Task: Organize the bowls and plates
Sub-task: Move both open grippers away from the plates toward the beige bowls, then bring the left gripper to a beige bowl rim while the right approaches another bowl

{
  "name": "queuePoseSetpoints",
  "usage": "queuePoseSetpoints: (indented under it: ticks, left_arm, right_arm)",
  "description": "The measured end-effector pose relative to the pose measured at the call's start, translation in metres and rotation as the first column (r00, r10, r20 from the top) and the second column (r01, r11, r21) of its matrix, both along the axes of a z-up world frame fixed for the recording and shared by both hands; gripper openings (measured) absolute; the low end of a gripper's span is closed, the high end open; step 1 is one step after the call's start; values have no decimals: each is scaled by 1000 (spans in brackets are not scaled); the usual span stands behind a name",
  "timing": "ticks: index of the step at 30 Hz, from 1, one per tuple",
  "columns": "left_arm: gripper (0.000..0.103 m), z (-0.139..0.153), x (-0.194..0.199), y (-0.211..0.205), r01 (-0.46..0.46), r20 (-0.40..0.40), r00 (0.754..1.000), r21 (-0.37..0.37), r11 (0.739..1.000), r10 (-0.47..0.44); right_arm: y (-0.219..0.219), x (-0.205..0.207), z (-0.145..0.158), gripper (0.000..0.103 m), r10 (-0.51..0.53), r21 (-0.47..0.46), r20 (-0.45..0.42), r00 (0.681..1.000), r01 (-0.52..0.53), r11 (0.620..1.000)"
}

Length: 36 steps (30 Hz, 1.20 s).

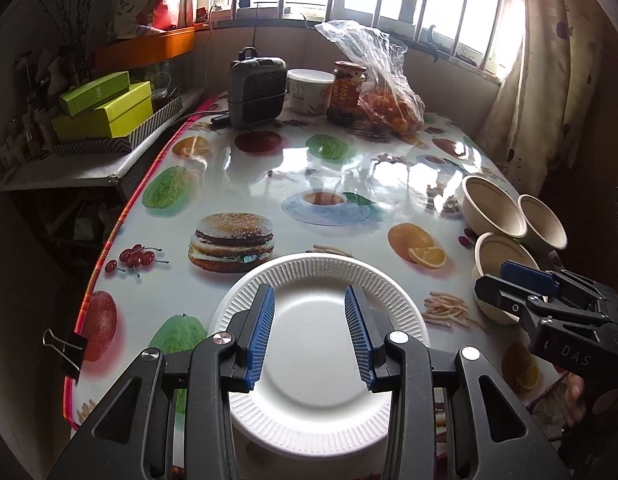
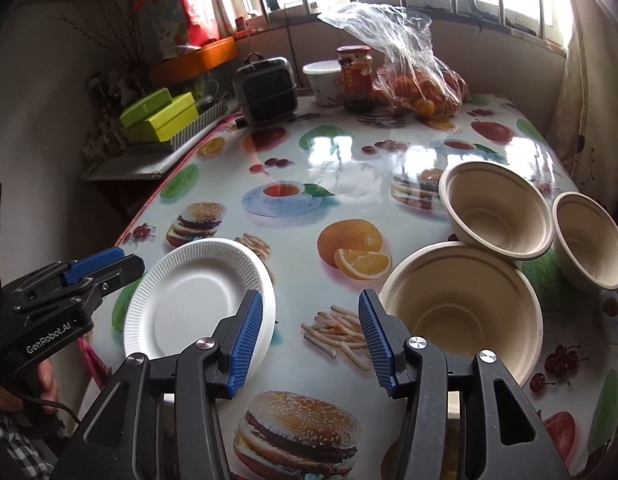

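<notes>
Both sets of jaws stand partly open and empty: your left gripper [image 1: 309, 330] hovers over the white ribbed paper plate [image 1: 309, 364] near the tabletop's [image 1: 237, 176] front edge, your right gripper [image 2: 311, 338] over bare cloth just beside the large beige pulp bowl [image 2: 465, 304]. Two smaller beige bowls [image 2: 499, 210] sit behind; one leans on the big rim. Straddle one rim, close gently, and lift straight so thin walls don't buckle.
</notes>
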<state>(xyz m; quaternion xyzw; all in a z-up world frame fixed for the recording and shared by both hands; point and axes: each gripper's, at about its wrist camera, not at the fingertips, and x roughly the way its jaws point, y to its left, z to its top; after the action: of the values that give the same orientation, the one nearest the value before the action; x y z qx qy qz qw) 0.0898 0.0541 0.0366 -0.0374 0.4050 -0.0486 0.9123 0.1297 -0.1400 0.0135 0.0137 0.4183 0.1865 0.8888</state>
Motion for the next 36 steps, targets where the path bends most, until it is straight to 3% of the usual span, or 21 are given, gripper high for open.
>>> queuePoseSetpoints:
  ticks: [11,19,25,29,36]
  left_arm:
    - [38,8,19,-59,126,30,992,31,992,-126]
    - [38,2,35,-100,219,3,976,-27,975,-219]
    - [38,-14,54,-124,260,-64,961,-107,960,-268]
    - [38,-23,63,-138,273,-94,954,-115,955,-284]
    - [38,-31,73,-154,304,-117,938,-171,937,-326]
  right_arm:
    - [-49,-7,14,53,-111,14,63,992,110,994]
    - [-95,-17,20,54,-217,-14,131,967,220,975]
    - [-132,-15,5,54,-295,7,93,951,296,955]
    - [-150,-11,-12,54,-329,28,43,943,328,944]
    - [-158,-4,-30,54,-301,84,0,954,300,950]
